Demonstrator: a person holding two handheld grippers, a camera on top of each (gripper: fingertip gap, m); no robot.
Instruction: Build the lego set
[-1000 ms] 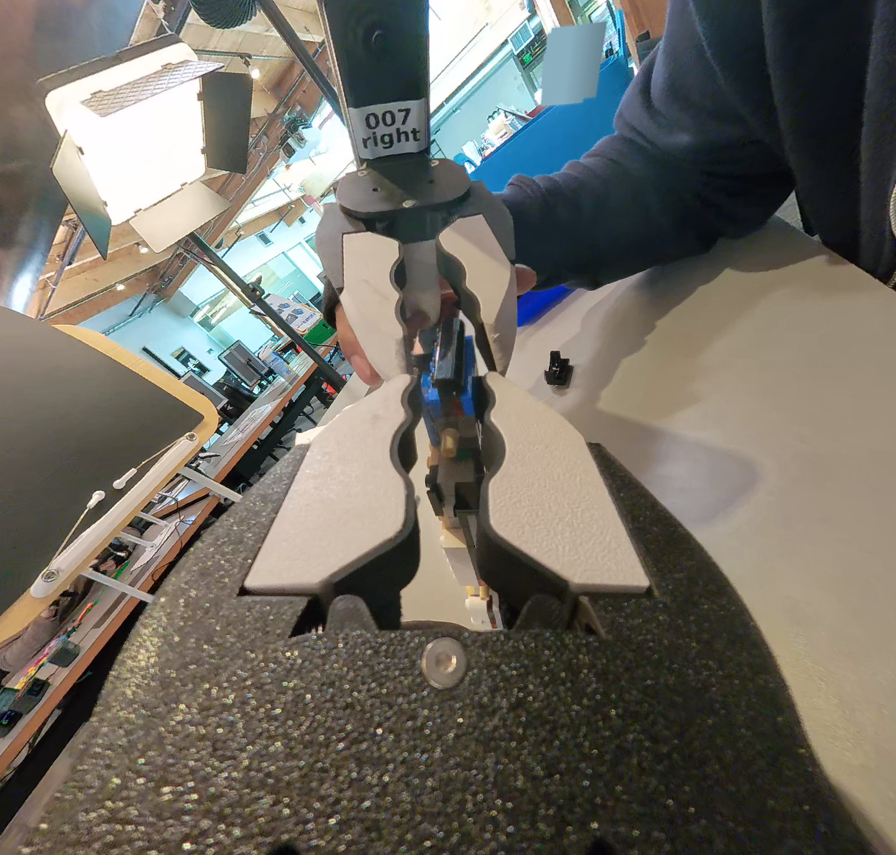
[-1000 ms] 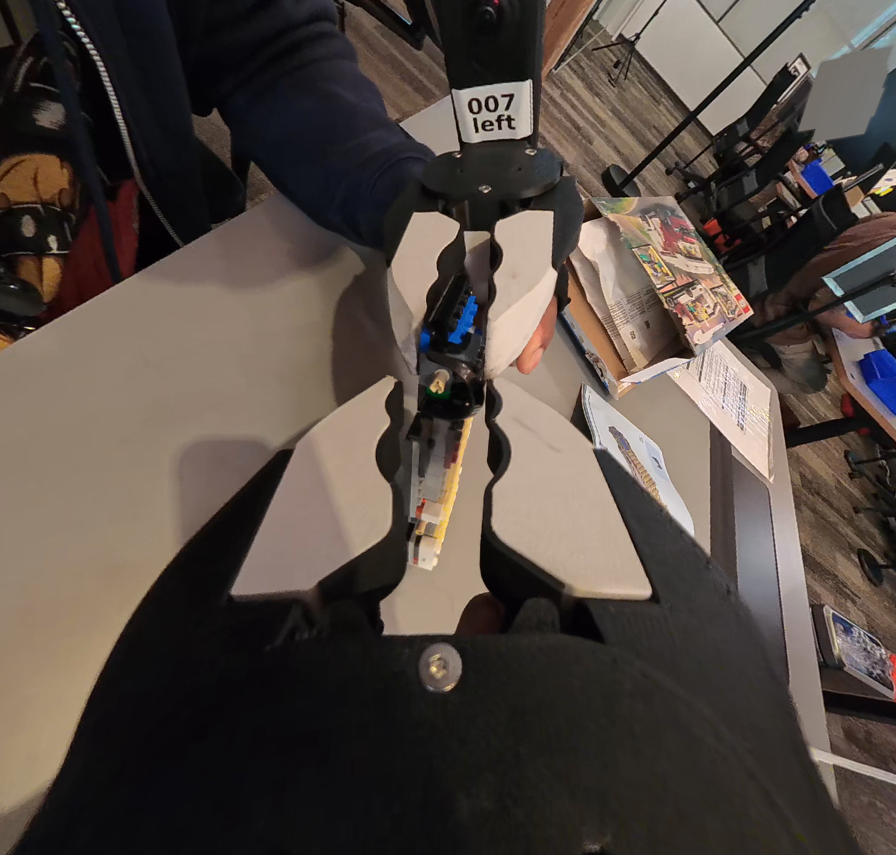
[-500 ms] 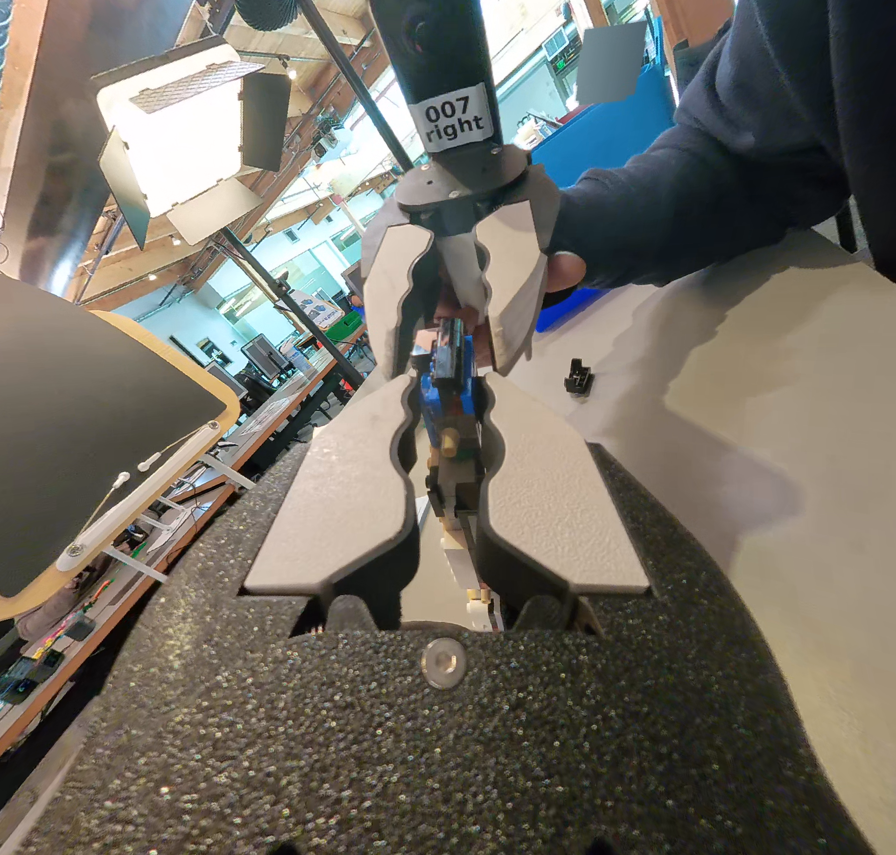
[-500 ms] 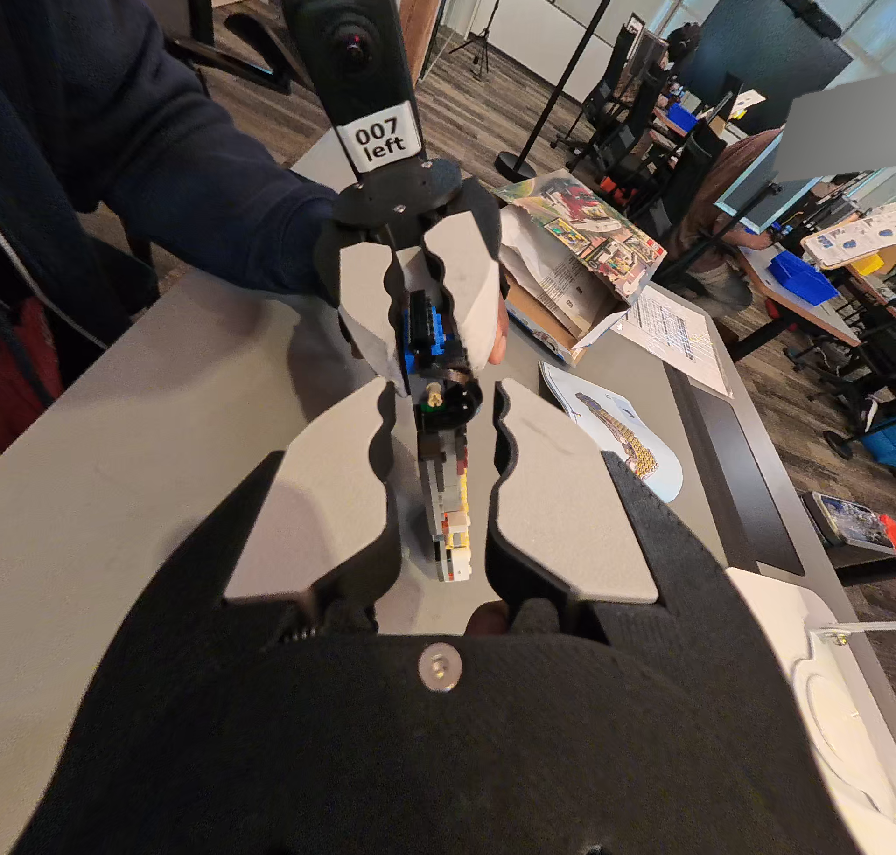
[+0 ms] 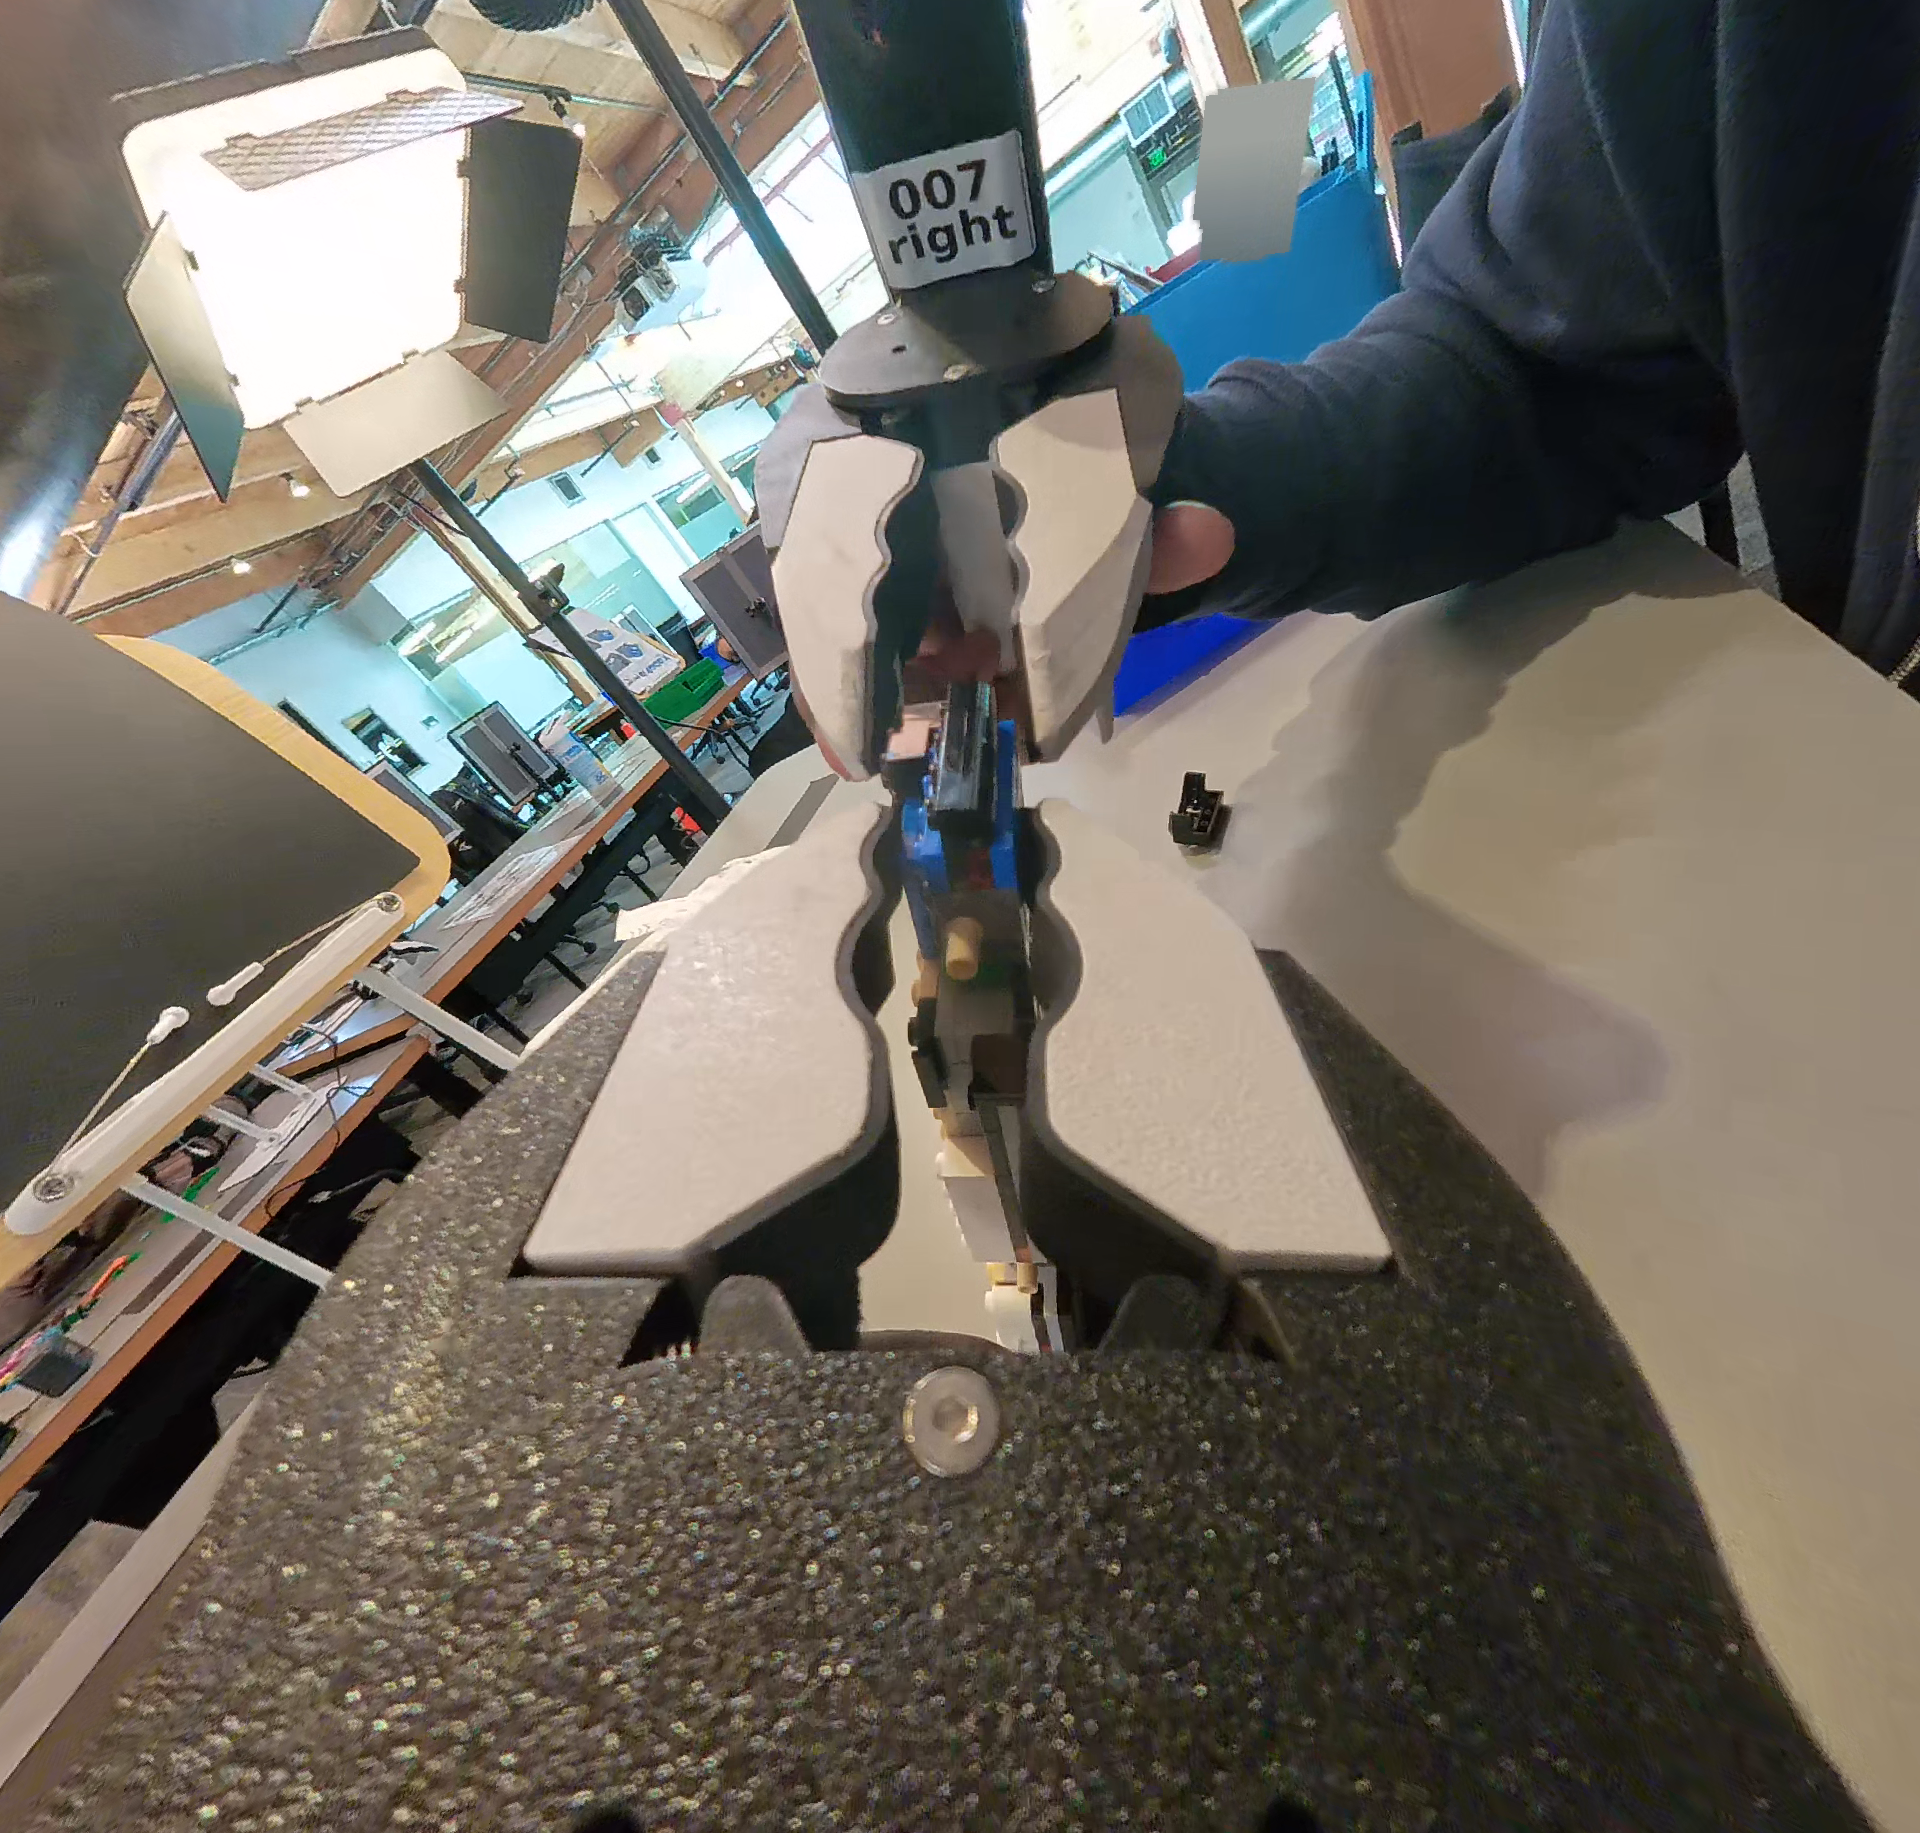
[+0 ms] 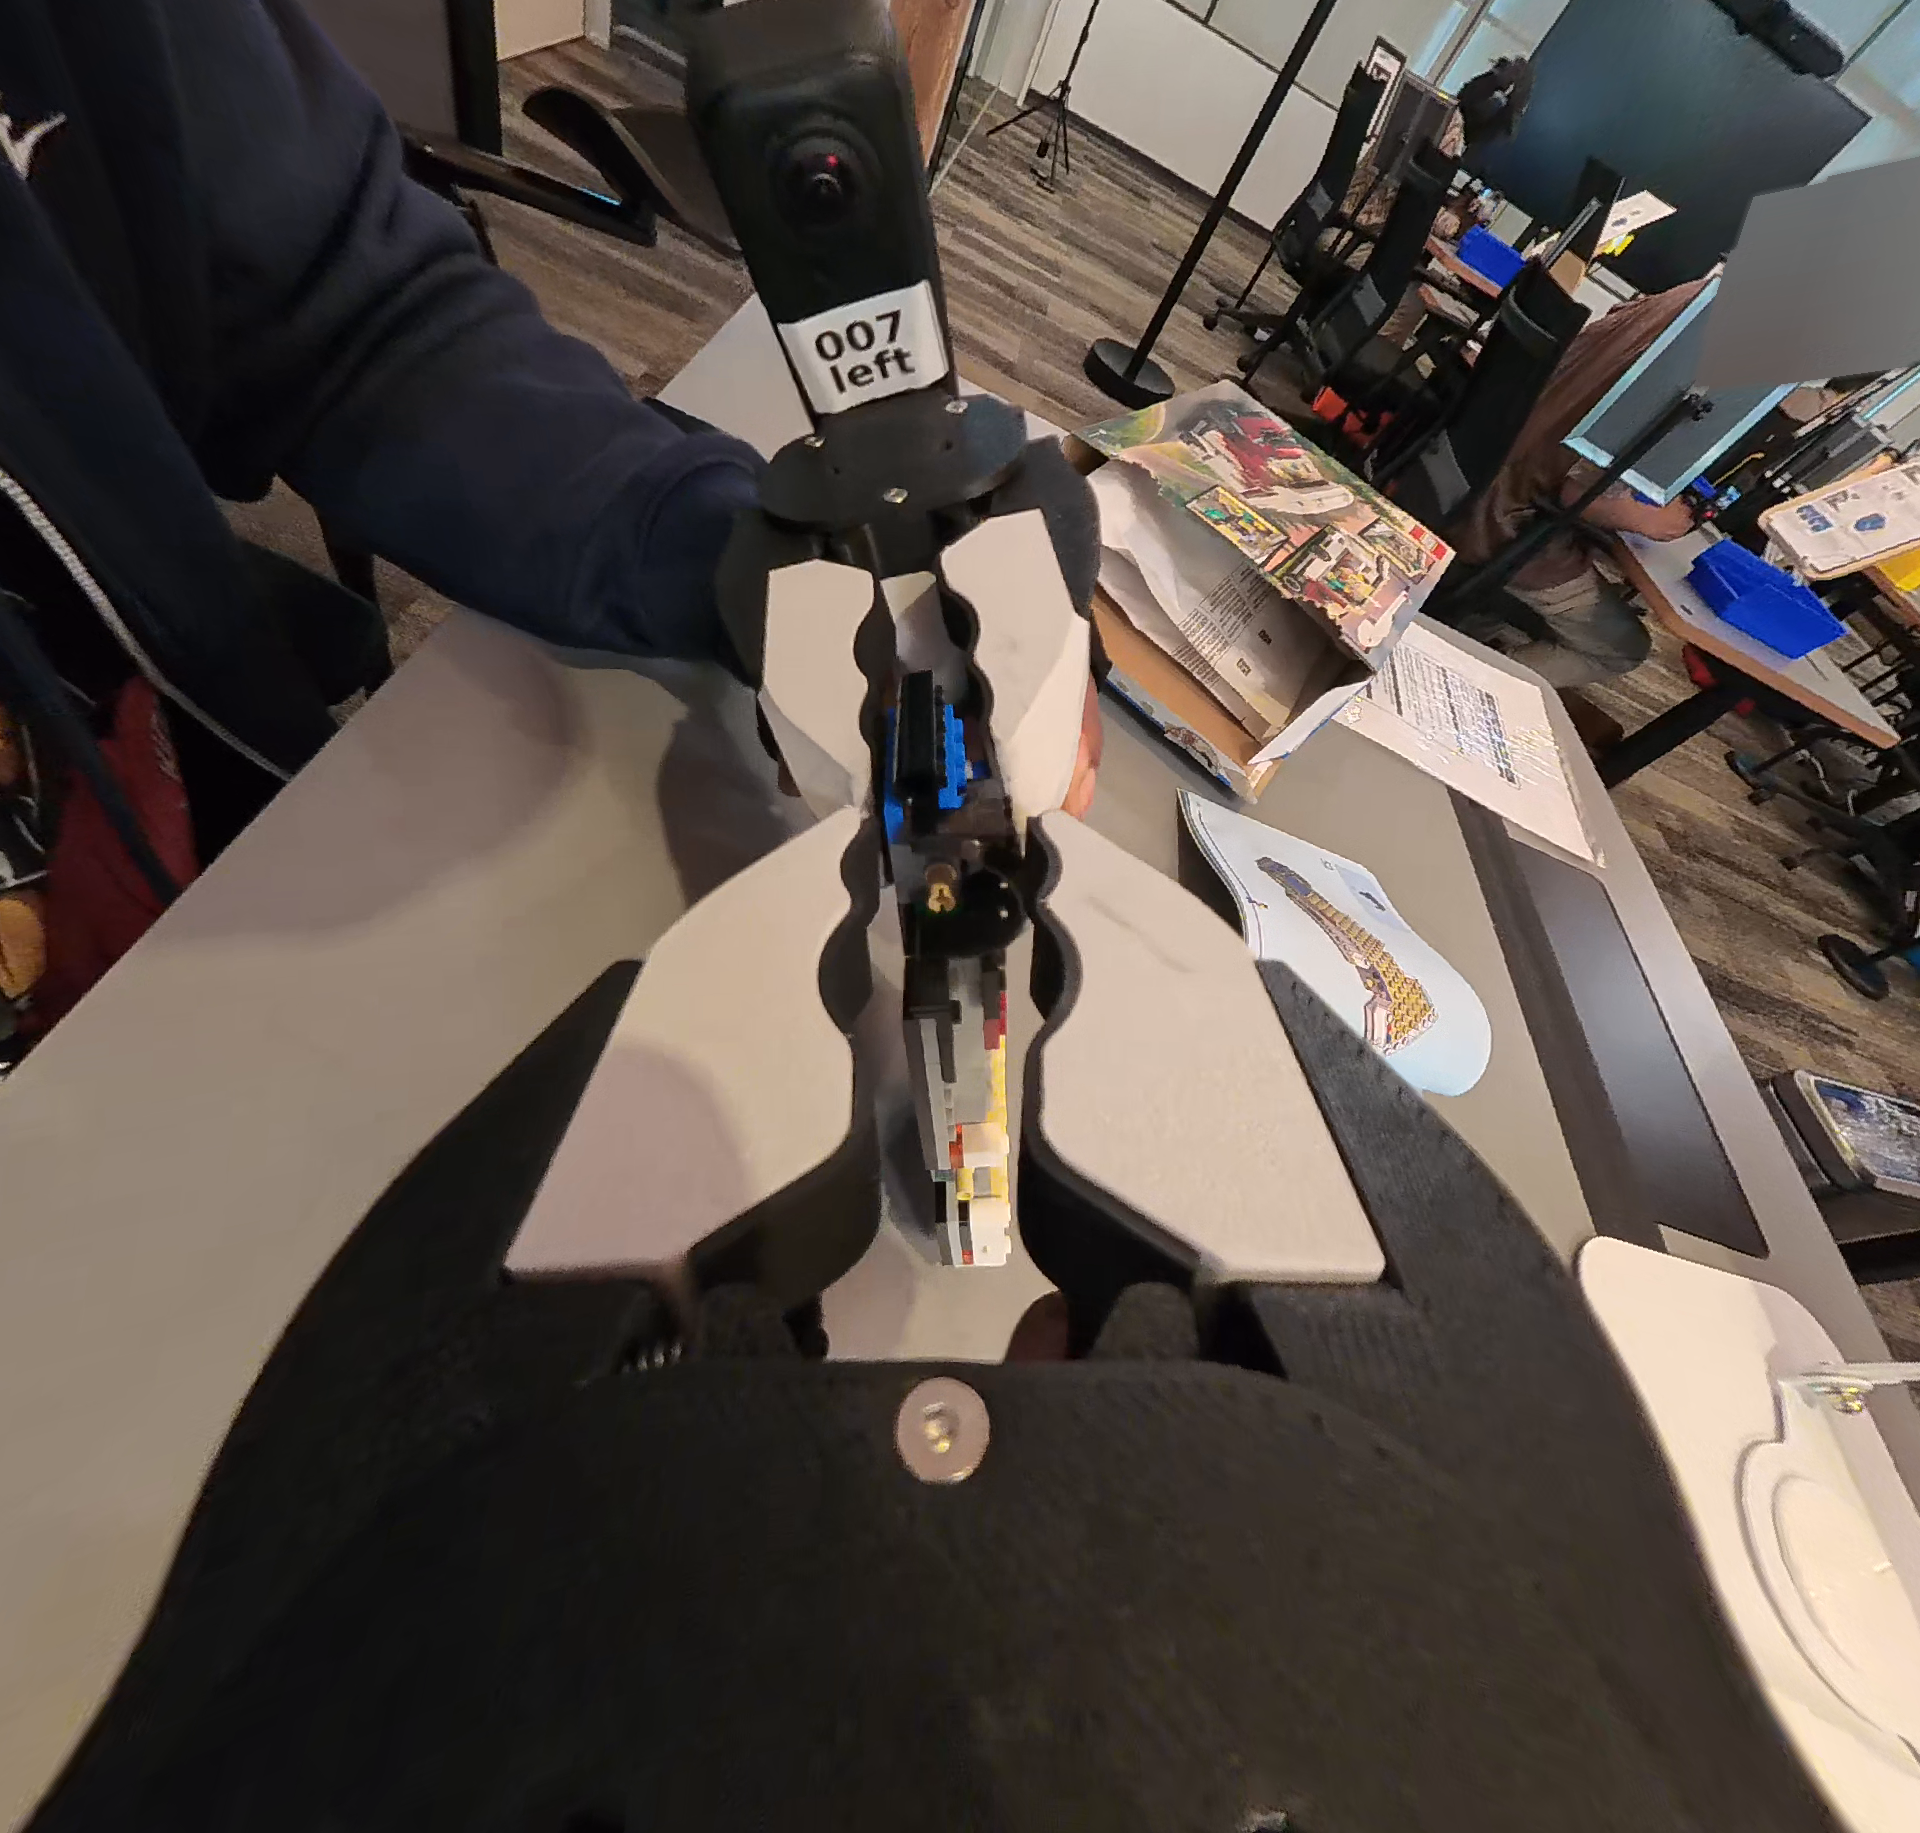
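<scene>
A long toy-brick model [image 5: 961, 869], blue and black at one end and grey, white and yellow at the other, hangs above the grey table [image 5: 1558, 848] between my two grippers, which face each other tip to tip. My left gripper [image 5: 956, 827] is shut on it, with both pads against its sides. My right gripper [image 6: 951, 827] is shut on the same model [image 6: 956, 1087], its fingertips pressing the black and grey middle part. The right gripper also shows in the left wrist view [image 5: 951, 744], and the left gripper in the right wrist view [image 6: 935, 775]. A hand in a dark sleeve holds each.
A small black brick piece [image 5: 1197, 809] lies on the table. An open cardboard box [image 6: 1278, 578], a booklet [image 6: 1351, 952] and a printed sheet [image 6: 1475, 734] lie on the table's far side. A white device [image 6: 1766, 1420] sits at the right. A studio light [image 5: 312, 245] stands beyond the edge. Only a small space, under 4 cm, lies between the two pairs of fingers.
My right gripper's fingers stood apart from the model half a second ago and have now closed onto it. My left gripper kept its hold. Both grippers tilted a little.
</scene>
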